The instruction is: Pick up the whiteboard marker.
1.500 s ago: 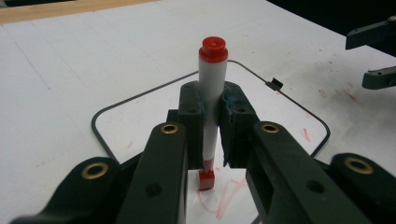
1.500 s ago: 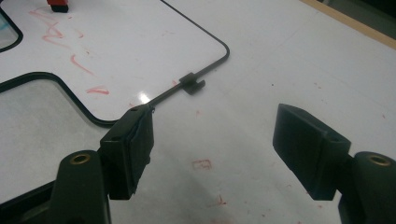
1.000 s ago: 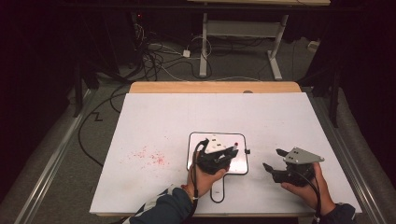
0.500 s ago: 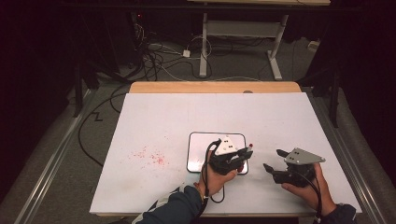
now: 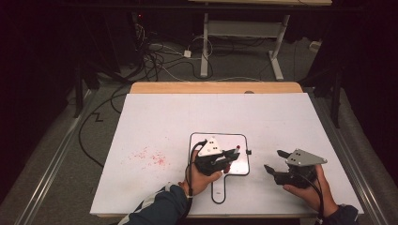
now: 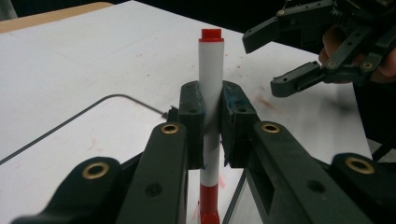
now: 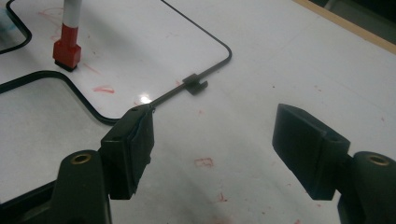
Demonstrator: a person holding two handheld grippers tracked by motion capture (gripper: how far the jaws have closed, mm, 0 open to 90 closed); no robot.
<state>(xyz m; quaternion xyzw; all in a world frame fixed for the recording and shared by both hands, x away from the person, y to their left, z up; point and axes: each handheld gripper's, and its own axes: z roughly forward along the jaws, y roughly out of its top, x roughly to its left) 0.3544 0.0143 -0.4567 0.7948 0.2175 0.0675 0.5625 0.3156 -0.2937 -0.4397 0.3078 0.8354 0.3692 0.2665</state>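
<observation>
Presently the left claw (image 6: 212, 128) is clamped shut on a white marker pen with red cap and red end (image 6: 211, 65), holding it upright over the small black-framed whiteboard with a handle (image 5: 239, 166) on the white desk (image 5: 155, 122). Just right of that board, the right claw (image 7: 212, 151) stands wide open, holding nothing.

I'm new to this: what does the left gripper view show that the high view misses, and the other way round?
Left gripper view: up close, the left tongs clamped on the barrel of the white, red-ended marker pen. High view: tangled floor cables, the person's dark sleeve, and the whole outline of the black-rimmed small whiteboard. Both: the marker and the open right tongs.
</observation>
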